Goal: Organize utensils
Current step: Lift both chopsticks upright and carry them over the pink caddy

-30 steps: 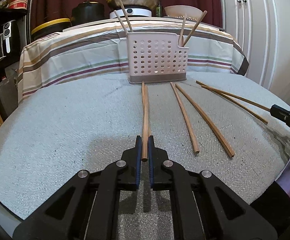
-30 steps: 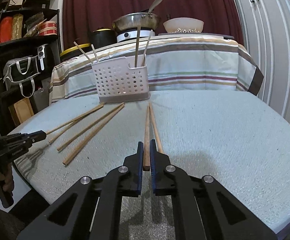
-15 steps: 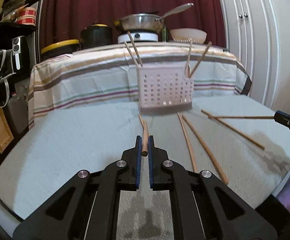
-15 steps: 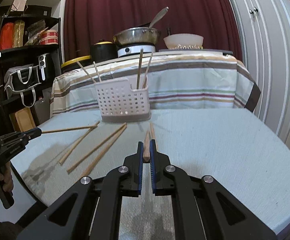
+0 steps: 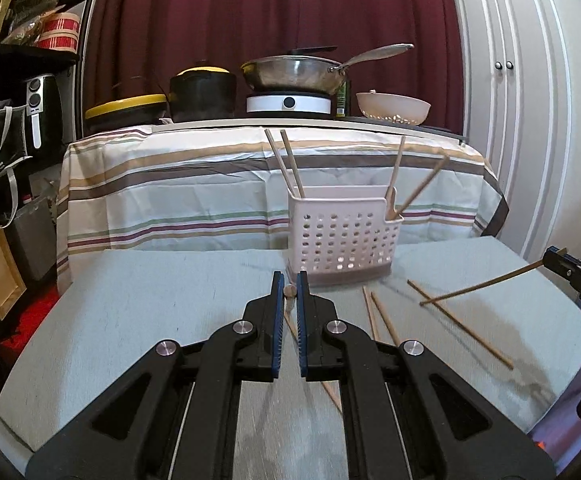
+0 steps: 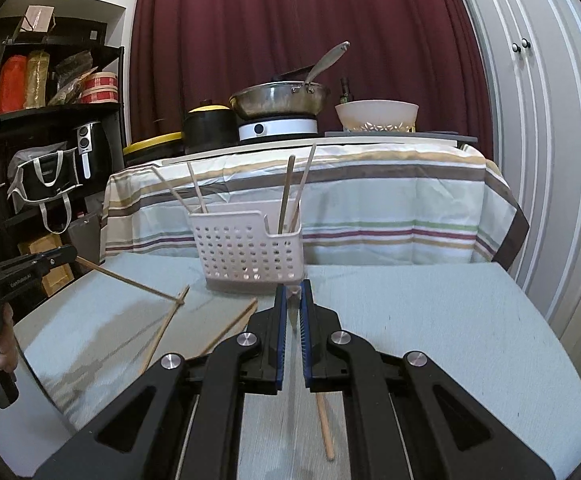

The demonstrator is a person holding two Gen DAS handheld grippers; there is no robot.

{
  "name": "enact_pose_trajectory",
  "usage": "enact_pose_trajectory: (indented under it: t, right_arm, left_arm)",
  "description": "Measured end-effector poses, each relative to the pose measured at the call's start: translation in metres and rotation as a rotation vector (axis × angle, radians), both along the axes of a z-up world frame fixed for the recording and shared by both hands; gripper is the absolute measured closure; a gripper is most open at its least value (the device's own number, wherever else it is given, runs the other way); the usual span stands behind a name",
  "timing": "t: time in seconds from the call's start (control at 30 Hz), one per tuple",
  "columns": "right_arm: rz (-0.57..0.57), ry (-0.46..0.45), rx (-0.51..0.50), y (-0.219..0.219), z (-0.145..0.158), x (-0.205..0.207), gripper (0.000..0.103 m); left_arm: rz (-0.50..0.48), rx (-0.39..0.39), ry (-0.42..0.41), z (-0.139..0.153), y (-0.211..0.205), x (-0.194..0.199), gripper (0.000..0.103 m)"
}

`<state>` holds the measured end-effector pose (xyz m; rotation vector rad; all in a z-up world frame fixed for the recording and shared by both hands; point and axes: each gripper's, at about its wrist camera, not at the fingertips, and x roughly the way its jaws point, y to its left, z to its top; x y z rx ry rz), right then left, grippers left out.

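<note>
A white perforated utensil basket [image 5: 342,240] [image 6: 246,248] stands on the grey tabletop, with wooden chopsticks upright in both ends. My left gripper [image 5: 289,280] is shut on the end of one chopstick [image 5: 289,292], raised above the table in front of the basket. In the right wrist view that left gripper [image 6: 68,254] shows at the left, its chopstick [image 6: 130,280] slanting down to the table. My right gripper [image 6: 293,288] is shut on another chopstick end [image 6: 293,293]. The left wrist view shows that right gripper [image 5: 552,258] with its stick [image 5: 482,284] sloping down.
Loose chopsticks [image 5: 382,320] [image 6: 226,328] lie on the grey table [image 5: 150,320], one [image 6: 324,428] under my right fingers. Behind is a striped-cloth counter [image 5: 210,184] with a pan, pots and a bowl. Black shelves stand left, white doors right.
Both grippers have risen, each lifting the near end of its chopstick off the table. The basket now sits lower and closer in both views. Jaws stayed shut.
</note>
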<state>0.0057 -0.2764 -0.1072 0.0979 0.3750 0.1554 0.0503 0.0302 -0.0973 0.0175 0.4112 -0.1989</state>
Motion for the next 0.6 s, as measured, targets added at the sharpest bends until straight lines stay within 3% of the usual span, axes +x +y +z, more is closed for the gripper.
enact_pose_trajectory:
  t: [0.6]
  right_arm:
    - [0.006, -0.075, 0.011, 0.007, 0.036, 0.065, 0.096]
  left_arm:
    - [-0.008, -0.058, 0.000, 0.043, 0.004, 0.067, 0.097]
